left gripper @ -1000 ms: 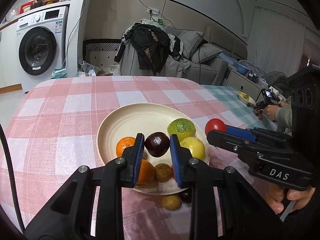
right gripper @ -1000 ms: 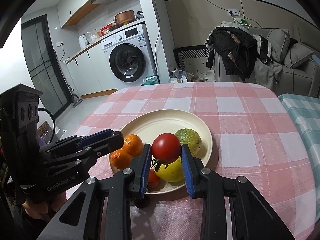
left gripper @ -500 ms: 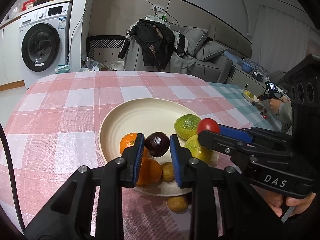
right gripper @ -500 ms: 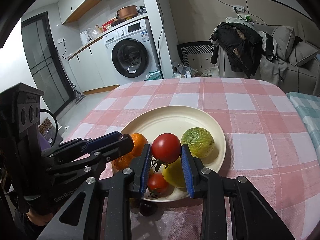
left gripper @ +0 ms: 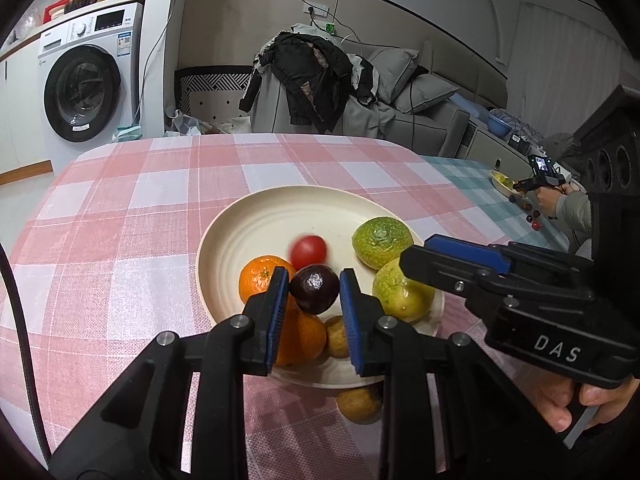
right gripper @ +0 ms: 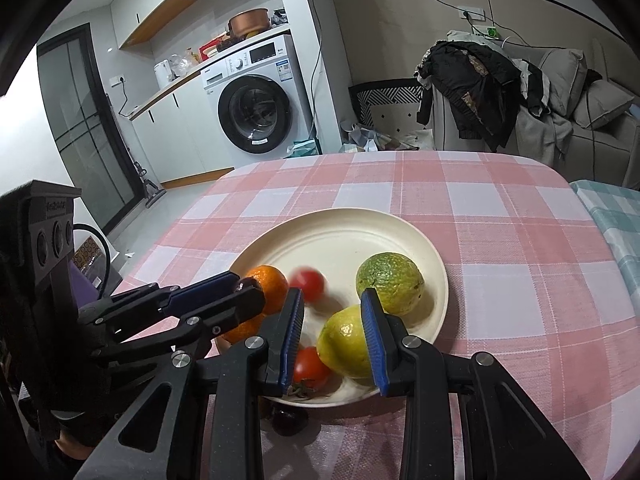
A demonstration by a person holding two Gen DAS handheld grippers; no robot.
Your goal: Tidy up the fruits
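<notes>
Tomato dropped onto plate, blurred, round

The plate lies on the tabletop, near its front edge. Inside the plate, the tomato is close to the centre. The mandarin is at 8 o'clock, the bumpy citrus at 3 o'clock and the lemon at 5 o'clock, just before it. A second mandarin lies at 6 o'clock. The plum is above them, between the jaws of my left gripper. One small fruit lies on the tabletop, just outside the rim at 6 o'clock.
</notes>
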